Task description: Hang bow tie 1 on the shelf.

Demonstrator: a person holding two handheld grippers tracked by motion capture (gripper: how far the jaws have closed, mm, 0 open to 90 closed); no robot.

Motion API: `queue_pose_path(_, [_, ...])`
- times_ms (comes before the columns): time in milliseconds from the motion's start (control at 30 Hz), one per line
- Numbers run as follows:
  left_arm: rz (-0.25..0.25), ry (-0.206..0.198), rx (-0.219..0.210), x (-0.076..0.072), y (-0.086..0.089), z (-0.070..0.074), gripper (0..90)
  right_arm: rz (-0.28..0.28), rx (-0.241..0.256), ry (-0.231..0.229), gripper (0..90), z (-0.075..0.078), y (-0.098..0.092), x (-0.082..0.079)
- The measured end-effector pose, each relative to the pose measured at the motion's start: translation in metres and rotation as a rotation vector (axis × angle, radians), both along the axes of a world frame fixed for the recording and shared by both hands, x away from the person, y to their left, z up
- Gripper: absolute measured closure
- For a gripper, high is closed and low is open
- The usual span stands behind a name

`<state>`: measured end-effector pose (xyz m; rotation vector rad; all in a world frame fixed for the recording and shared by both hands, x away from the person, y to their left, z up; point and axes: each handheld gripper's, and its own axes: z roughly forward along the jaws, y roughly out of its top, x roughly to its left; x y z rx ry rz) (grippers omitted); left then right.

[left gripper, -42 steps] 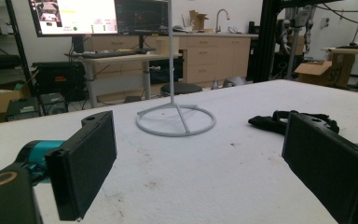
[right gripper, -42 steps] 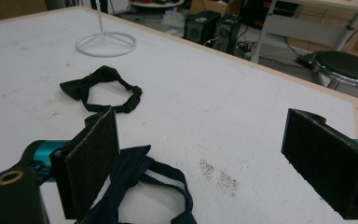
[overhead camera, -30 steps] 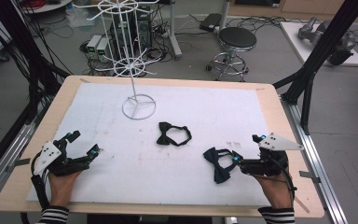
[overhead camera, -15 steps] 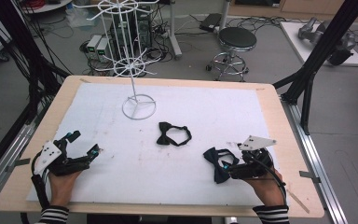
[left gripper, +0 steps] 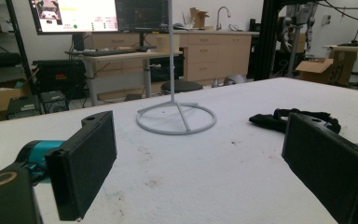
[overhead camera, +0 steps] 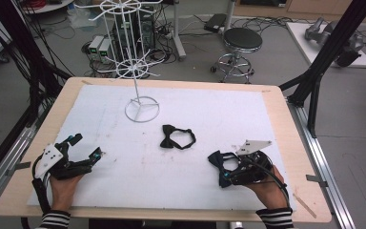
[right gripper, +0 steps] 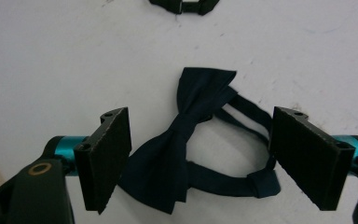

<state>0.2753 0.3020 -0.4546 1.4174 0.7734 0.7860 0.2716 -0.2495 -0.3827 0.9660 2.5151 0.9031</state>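
The right gripper (overhead camera: pixel 223 172) sits low over the white-covered surface (overhead camera: pixel 209 109) near its front right corner, its two black jaws spread wide on either side of a dark navy fabric bow tie with a thin neck strap (right gripper: pixel 186 140) — in the right gripper view (right gripper: pixel 200 156) the tie lies flat between the pads, its bow nearer the left jaw and its strap loop reaching toward the right one, and neither pad clearly presses on the cloth, so nothing is held. From the high view this navy bow tie (overhead camera: pixel 218 160) lies just ahead of the person's right hand (overhead camera: pixel 262 183). A second bow tie, black with a looped strap (overhead camera: pixel 177 137), rests near the middle of the surface, apart from both grippers; its edge shows at the top of the right gripper view (right gripper: pixel 184 6). The left gripper (overhead camera: pixel 86 149) lies near the front left corner in the person's left hand (overhead camera: pixel 64 183), its jaws wide apart and gripping nothing — the left gripper view (left gripper: pixel 198 170) shows bare surface between the pads. Beyond stands a white wire display rack on a ring-shaped base (overhead camera: pixel 142 109), toward the far side of the surface, its base also seen from the left gripper view (left gripper: pixel 176 120), with the black bow tie (left gripper: pixel 272 119) to its right.
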Motion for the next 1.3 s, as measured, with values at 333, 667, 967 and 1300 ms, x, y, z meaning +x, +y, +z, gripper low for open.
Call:
queue_pose_path(333, [0.000,0.000,0.002,0.000,0.000,0.000,10.4,-0.029,0.006,0.056,21.0,-0.006,0.002,-0.001])
queue_pose_path(667, [-0.001,-0.001,0.003,0.000,0.000,0.000,10.4,-0.015,-0.030,0.136,25.6,-0.018,0.008,0.004])
queue_pose_path(967, [0.002,-0.002,-0.001,0.000,0.000,0.000,10.4,-0.006,-0.049,0.180,31.9,-0.025,0.013,0.008])
queue_pose_path(1300, [0.002,-0.002,-0.002,0.000,0.000,0.000,10.4,-0.007,-0.068,0.224,39.4,-0.029,0.012,0.011])
